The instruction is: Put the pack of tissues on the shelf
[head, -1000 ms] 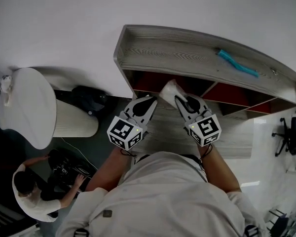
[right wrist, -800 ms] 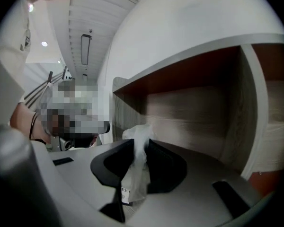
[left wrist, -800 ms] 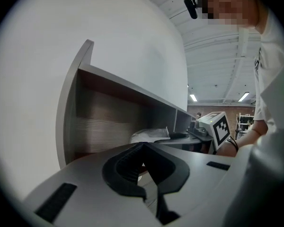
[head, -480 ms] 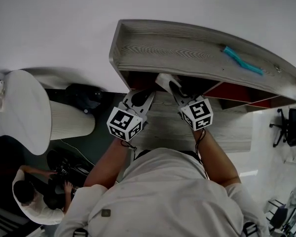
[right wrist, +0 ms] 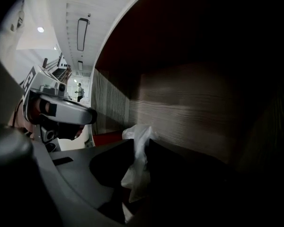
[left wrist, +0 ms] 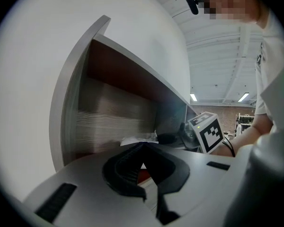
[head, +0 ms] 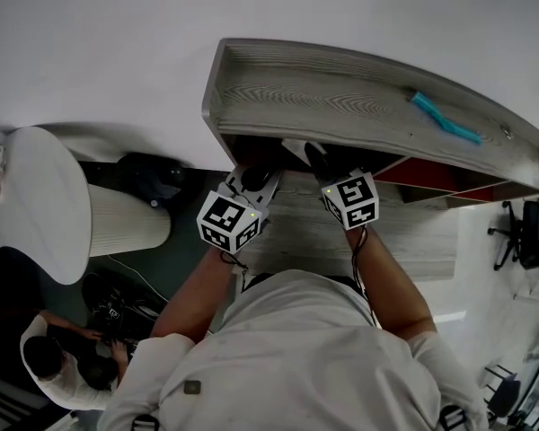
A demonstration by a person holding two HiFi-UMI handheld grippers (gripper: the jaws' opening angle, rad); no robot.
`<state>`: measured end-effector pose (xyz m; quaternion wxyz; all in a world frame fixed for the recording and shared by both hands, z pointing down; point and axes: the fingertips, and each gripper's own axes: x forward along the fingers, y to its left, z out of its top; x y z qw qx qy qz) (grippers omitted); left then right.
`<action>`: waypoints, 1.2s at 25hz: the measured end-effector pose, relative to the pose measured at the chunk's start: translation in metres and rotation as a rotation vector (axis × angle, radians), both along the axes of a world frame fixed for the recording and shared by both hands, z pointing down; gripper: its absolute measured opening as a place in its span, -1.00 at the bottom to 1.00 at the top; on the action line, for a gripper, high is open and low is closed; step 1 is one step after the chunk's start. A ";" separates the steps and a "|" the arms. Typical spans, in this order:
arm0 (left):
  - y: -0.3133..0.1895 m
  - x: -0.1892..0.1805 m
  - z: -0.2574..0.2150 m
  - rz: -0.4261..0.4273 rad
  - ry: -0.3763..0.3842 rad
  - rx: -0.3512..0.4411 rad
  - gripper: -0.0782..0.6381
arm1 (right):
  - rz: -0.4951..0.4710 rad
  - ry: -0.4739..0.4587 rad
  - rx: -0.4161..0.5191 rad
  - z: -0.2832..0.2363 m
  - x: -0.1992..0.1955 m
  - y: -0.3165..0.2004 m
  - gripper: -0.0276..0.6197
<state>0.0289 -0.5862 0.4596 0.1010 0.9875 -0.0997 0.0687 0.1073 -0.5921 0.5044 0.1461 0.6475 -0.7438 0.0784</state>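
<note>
The pack of tissues [head: 296, 148] is a white plastic-wrapped pack, just inside a compartment of the grey wooden shelf [head: 341, 97], under its top board. My right gripper [head: 309, 157] reaches into that opening. In the right gripper view its jaws [right wrist: 139, 143] are shut on the pack's crinkled wrap [right wrist: 135, 167], near the wood-grain back wall. My left gripper [head: 251, 180] hovers at the compartment's left edge, apart from the pack. In the left gripper view it [left wrist: 142, 148] is shut with nothing in it; the pack [left wrist: 138, 139] lies beyond its tips.
A teal object [head: 445, 117] lies on the shelf's top board. Red-backed compartments [head: 431, 171] run to the right. A white round table [head: 36, 205] and a dark bag [head: 153, 180] stand at the left, and a person [head: 54, 366] crouches at the lower left.
Both grippers have moved forward to the shelf. The right one has carried the pack of tissues from in front of the shelf into the compartment under the top board.
</note>
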 end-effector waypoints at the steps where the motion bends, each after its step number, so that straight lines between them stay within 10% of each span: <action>1: -0.001 0.000 0.000 -0.001 0.000 0.000 -0.74 | 0.004 0.002 -0.002 0.001 0.000 -0.001 -0.62; 30: 0.025 -0.008 -0.020 0.009 0.010 0.038 -0.74 | 0.047 0.069 0.077 -0.035 0.006 0.014 -0.13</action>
